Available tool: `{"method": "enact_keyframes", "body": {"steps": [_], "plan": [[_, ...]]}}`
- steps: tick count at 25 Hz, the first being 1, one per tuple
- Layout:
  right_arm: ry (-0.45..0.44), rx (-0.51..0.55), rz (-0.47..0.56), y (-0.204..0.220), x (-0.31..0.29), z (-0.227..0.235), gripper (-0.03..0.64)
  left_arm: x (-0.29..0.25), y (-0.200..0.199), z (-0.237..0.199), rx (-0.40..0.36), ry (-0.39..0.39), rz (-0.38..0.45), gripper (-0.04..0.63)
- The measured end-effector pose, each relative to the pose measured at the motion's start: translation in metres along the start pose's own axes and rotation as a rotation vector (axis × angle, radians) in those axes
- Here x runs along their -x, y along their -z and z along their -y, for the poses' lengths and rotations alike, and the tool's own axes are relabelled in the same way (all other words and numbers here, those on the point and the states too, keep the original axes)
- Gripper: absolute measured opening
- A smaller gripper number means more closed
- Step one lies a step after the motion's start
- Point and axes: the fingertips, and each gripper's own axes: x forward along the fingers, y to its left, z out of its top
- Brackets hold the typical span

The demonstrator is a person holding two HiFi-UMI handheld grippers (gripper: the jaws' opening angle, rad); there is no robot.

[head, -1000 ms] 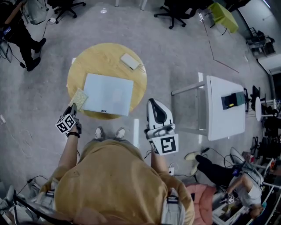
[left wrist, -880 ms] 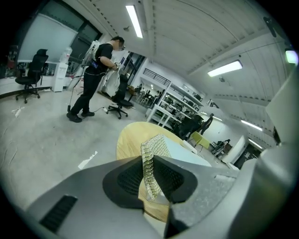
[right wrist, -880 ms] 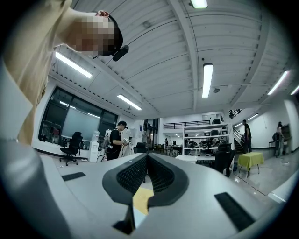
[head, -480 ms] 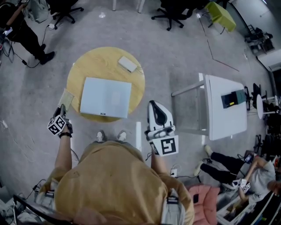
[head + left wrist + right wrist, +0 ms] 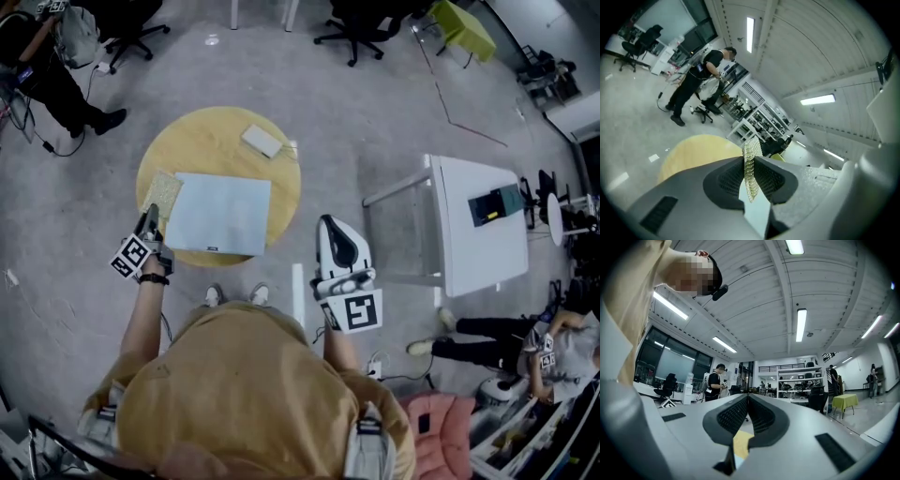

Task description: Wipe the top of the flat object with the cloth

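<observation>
Fingers of the left gripper (image 5: pixel 150 218) press together on a yellow-green mesh cloth (image 5: pixel 164 190), which hangs over the left edge of the round wooden table (image 5: pixel 202 131). The pale blue flat rectangular panel (image 5: pixel 220 214) lies just to the right of the cloth in the frame, its long axis running left to right, so the wipe likely calls for a sweep rightward across it. The right gripper (image 5: pixel 330 221) hovers off the table at lower centre-right, its fingers closed on nothing (the yellow between them is only table seen beyond), so the left is plainly the nearer one.
</observation>
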Motion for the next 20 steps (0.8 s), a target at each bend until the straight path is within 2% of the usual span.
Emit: {"method": "enact_keyframes", "body": {"steps": [4, 7, 13, 20], "plan": [[0.017, 0.004, 0.002, 0.001, 0.007, 0.014, 0.002, -0.044, 0.055, 0.060, 0.022, 0.110, -0.096, 0.061], [0.025, 0.005, 0.003, 0.004, 0.014, 0.024, 0.001, -0.070, 0.097, 0.089, -0.002, 0.137, -0.174, 0.061], [0.052, 0.005, -0.011, 0.009, 0.030, 0.049, 0.002, -0.104, 0.167, 0.122, -0.034, 0.145, -0.315, 0.061], [0.066, -0.004, -0.026, 0.016, 0.039, 0.070, 0.000, -0.133, 0.223, 0.129, -0.111, 0.109, -0.443, 0.061]]}}
